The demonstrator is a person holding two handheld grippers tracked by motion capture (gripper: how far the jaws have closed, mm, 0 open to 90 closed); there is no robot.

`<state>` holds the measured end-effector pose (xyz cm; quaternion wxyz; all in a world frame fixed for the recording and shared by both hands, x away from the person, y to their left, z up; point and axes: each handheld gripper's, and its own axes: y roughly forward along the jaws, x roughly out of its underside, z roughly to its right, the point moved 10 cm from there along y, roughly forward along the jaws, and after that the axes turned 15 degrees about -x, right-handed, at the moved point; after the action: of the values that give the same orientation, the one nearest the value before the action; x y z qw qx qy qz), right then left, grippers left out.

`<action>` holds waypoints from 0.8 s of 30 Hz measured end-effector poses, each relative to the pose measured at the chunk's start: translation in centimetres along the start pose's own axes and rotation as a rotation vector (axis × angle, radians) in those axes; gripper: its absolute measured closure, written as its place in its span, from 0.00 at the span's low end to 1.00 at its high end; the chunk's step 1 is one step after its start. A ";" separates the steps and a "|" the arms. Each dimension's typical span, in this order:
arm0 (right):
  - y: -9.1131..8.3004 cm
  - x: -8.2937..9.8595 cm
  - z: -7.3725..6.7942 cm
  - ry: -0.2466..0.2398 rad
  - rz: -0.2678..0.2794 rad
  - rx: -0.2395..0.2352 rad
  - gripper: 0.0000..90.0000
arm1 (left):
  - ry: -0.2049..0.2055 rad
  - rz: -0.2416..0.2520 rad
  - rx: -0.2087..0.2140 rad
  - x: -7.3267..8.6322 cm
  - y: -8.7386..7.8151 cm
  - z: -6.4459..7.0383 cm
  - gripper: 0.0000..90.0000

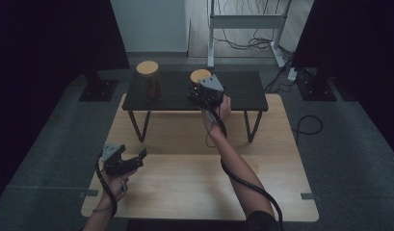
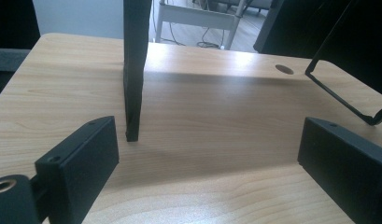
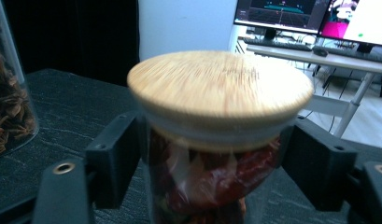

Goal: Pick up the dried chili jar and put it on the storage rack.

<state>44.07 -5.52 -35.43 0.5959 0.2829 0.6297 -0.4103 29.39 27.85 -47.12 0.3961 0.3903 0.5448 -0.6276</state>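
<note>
On a low black shelf point(image 1: 242, 89) stand two glass jars with bamboo lids. The right jar point(image 1: 200, 75) holds red dried chillies point(image 3: 212, 172); my right gripper point(image 1: 198, 95) is shut on it just under the lid point(image 3: 221, 84), one jaw against each side of the glass. The left jar point(image 1: 149, 79) holds brown star anise and shows at the left edge of the right gripper view point(image 3: 9, 102). My left gripper point(image 1: 137, 161) hovers open over the front left of the wooden table point(image 1: 185, 178), its jaws wide apart with nothing between them point(image 2: 207, 154).
The shelf's thin black legs point(image 2: 132, 70) stand on the table in front of the left gripper; another leg frame point(image 2: 347, 98) is at the right. A round cable hole point(image 2: 284, 69) sits near the table's far edge. A desk with monitors point(image 3: 314, 18) stands behind.
</note>
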 end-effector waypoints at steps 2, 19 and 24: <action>-0.1 0.0 0.0 0.002 0.006 0.007 0.22 | 0.001 0.001 0.001 0.0 -0.1 0.0 0.05; -1.0 -0.1 -0.7 0.005 0.018 0.027 0.10 | 0.004 0.009 0.003 -0.2 -0.3 0.2 0.05; -1.3 0.0 -0.7 0.006 0.017 0.028 0.09 | 0.004 0.013 0.004 -0.2 -0.4 0.2 0.05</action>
<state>42.62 -5.58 -35.18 0.5937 0.2977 0.6232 -0.4130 29.08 27.66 -46.75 0.3986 0.3959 0.5416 -0.6253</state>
